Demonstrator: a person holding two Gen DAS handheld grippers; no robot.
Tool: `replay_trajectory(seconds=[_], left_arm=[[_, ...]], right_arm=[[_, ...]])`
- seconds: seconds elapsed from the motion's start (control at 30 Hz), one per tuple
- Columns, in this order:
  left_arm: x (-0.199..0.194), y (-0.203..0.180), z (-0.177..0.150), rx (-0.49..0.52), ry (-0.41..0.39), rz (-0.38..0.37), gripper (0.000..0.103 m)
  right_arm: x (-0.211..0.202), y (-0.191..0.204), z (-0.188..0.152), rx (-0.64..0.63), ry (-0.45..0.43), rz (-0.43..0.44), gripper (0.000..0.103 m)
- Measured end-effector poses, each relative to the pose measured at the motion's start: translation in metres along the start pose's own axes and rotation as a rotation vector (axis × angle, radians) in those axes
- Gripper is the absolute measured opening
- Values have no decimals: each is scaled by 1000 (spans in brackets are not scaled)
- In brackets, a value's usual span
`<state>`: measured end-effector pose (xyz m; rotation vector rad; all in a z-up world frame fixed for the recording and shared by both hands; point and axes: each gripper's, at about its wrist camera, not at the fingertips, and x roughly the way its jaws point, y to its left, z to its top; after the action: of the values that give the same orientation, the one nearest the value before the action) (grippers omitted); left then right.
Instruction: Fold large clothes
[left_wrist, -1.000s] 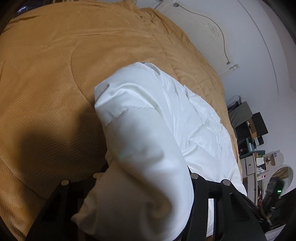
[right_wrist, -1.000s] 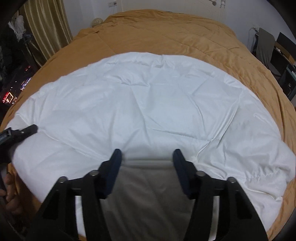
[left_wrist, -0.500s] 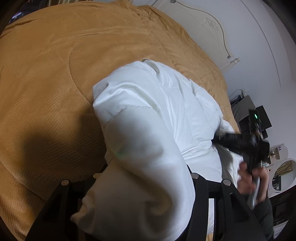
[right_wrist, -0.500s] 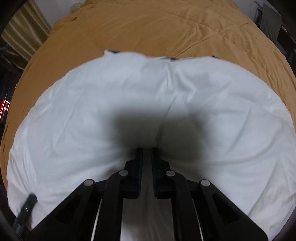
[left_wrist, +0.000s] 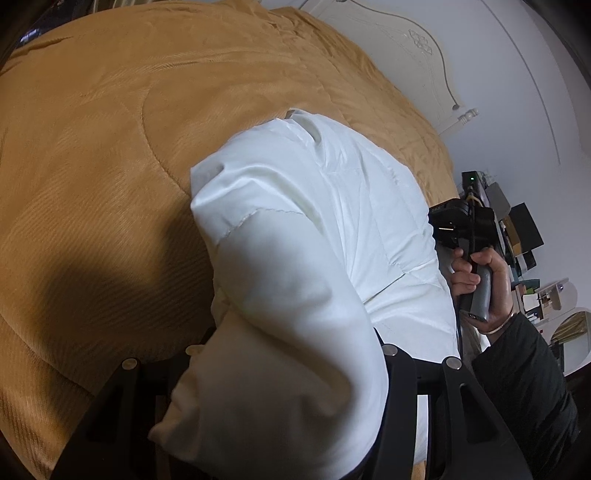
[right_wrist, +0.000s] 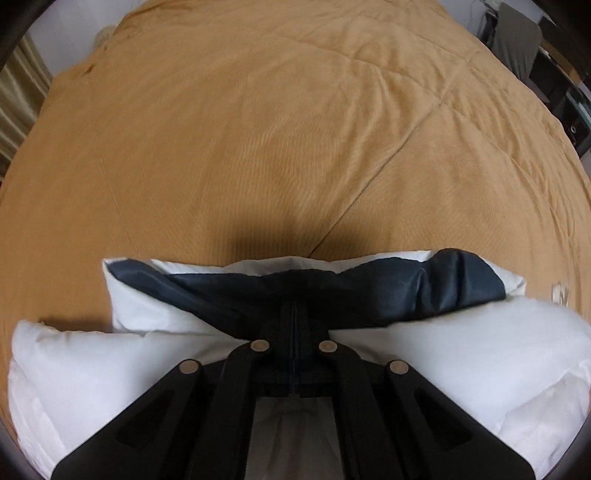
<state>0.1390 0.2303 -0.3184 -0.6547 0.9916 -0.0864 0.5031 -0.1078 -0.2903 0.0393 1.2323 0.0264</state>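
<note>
A puffy white garment (left_wrist: 314, 229) with a dark navy lining (right_wrist: 388, 291) lies on a tan bedspread (left_wrist: 92, 147). In the left wrist view a thick fold of it bulges up between my left gripper's arms and hides the fingertips. My right gripper (right_wrist: 293, 310) is shut on the garment's edge, which is lifted and rolled toward me so the lining shows. The right gripper's body (left_wrist: 461, 225) and the hand holding it show at the garment's right side in the left wrist view.
The tan bedspread (right_wrist: 295, 129) stretches far ahead of the right gripper. A white headboard (left_wrist: 406, 44) and wall stand behind. Shelves and dark furniture (left_wrist: 524, 236) stand to the right of the bed. A curtain (right_wrist: 14, 92) hangs at the left.
My right gripper shut on the garment's near edge and lifted it up and forward, turning the navy lining into view. The left gripper kept its bundle and barely moved.
</note>
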Motion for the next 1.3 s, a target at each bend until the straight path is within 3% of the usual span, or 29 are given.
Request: replay_trajectory(seconds=[0.17,0.27,0.33,0.47,0.6,0.73,0.93,1.07,1.13,1.23,1.3], left_arm=[[-3,1,-4,3,1,-1,51],[-1,5,-3,-3,1,-3,51],[-3,7,-4,-5,1,-4,51],[-5,6,-6,-1,1,3,51],[-3,3,-5,-2,1,12,53],[-3,4,-5,-14,3,3,53],[-21,-1,0,-24,22,-62,52],[-33,-13,2,27,-2,-34,50],[-33,-14,3,35,-4,-19,50],[-30,-10,4,18,9,-8,50],[-29,-12,3,40,12,19,50]], right_arm=[[-64,-10,-32,38,-138,134,0],[-114,1,-82,-75,-200,162,0],[-127,8,-120,-129,-160,135,0],[-110,0,-190,-92,40,220,0],[-133,-10,-224,-98,60,257,0],[-133,-25,-233,-102,159,324,0],[-92,-17,-232,-158,109,252,0],[-92,-15,-231,-153,106,230,0],[-106,-27,-220,-93,114,279,0],[-119,-33,-189,-100,2,231,3],[-101,-37,-159,-63,22,237,3]])
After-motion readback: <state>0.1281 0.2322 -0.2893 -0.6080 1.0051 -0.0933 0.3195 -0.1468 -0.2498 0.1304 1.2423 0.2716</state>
